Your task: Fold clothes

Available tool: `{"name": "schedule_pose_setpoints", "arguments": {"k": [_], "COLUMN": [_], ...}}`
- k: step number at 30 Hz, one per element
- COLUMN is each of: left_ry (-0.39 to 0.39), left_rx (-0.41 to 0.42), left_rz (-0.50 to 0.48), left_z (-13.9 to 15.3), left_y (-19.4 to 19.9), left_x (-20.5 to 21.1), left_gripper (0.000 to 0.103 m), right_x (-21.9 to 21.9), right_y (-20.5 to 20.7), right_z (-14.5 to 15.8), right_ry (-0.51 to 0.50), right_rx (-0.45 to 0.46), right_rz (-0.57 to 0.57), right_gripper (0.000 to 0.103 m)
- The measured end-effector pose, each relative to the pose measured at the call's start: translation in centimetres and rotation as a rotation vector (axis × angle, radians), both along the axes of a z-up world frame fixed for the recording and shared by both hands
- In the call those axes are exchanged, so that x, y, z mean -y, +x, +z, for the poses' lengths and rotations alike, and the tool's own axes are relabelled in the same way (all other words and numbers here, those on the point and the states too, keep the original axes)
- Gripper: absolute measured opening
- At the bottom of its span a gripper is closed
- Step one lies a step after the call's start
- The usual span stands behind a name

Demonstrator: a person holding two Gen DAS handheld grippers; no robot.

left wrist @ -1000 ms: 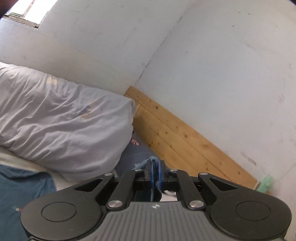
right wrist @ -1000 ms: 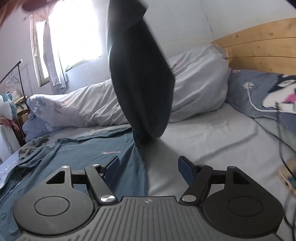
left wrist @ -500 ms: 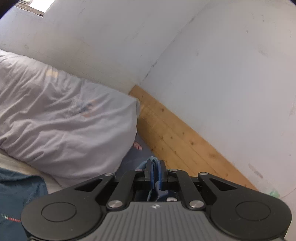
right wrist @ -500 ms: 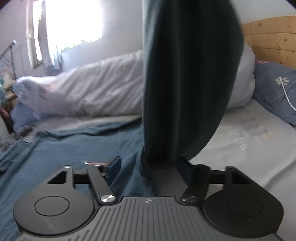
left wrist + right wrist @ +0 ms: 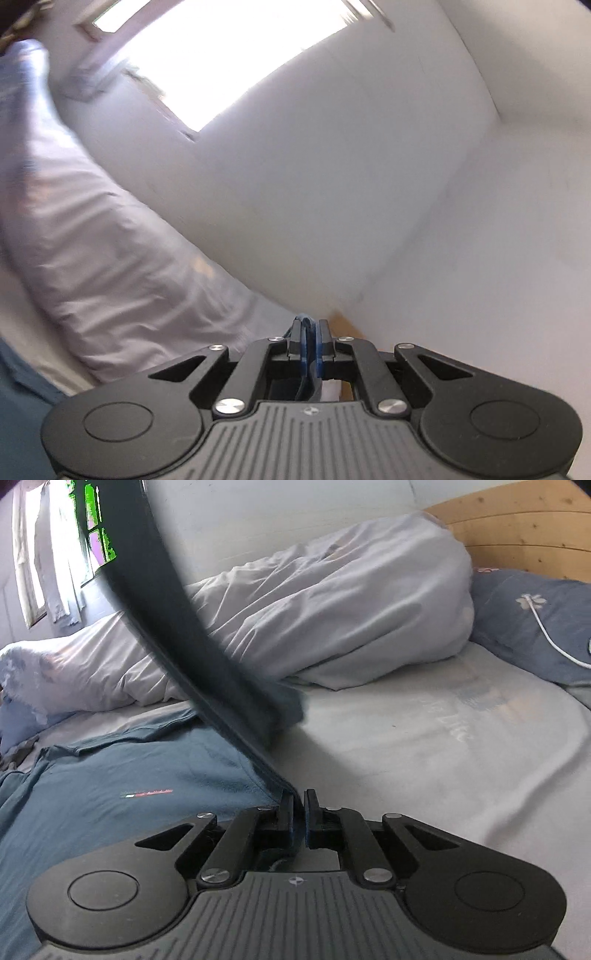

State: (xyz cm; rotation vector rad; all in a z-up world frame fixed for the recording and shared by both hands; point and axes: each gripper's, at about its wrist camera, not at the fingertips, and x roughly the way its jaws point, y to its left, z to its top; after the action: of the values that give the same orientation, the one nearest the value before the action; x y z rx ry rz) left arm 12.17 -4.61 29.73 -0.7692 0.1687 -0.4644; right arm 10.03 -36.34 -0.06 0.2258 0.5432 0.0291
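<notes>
A teal-blue shirt with a small red and green logo lies spread on the bed at the left. One edge of it is pulled up taut, running from my right gripper toward the upper left. My right gripper is shut on that edge, low over the sheet. My left gripper is held high, pointing at the wall, and is shut on a thin fold of blue cloth. A bit of the shirt shows at the lower left there.
A rolled pale grey duvet lies along the wall behind the shirt. A blue flowered pillow with a white cable sits at the right by the wooden headboard. The pale sheet spreads at the right.
My right gripper has closed on the shirt's edge. My left gripper has tilted up and swung left, so the window now shows and the headboard has dropped almost out of view.
</notes>
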Motion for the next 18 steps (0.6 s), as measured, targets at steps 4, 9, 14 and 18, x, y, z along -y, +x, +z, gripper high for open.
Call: {"name": "schedule_pose_setpoints", "arguments": {"k": [4, 9, 14, 18], "left_ry": [0.022, -0.009, -0.009, 0.059], "left_rx": [-0.111, -0.22, -0.337, -0.497], "left_rz": [0.104, 0.213, 0.286, 0.293], "left_z": [-4.5, -10.6, -16.9, -22.0], "left_y": [-1.2, -3.2, -5.9, -8.4], "left_x": [-6.3, -13.3, -17.9, -19.9], "left_gripper": [0.002, 0.002, 0.002, 0.002], "right_x": [-0.1, -0.3, -0.6, -1.0], "right_y": [-0.1, -0.1, -0.5, -0.8], "right_z": [0.1, -0.1, -0.1, -0.2], "right_ry": [-0.023, -0.052, -0.074, -0.108], "right_rx": [-0.006, -0.001, 0.008, -0.004], "right_rz": [0.012, 0.037, 0.068, 0.105], "right_gripper": [0.004, 0.004, 0.004, 0.004]}}
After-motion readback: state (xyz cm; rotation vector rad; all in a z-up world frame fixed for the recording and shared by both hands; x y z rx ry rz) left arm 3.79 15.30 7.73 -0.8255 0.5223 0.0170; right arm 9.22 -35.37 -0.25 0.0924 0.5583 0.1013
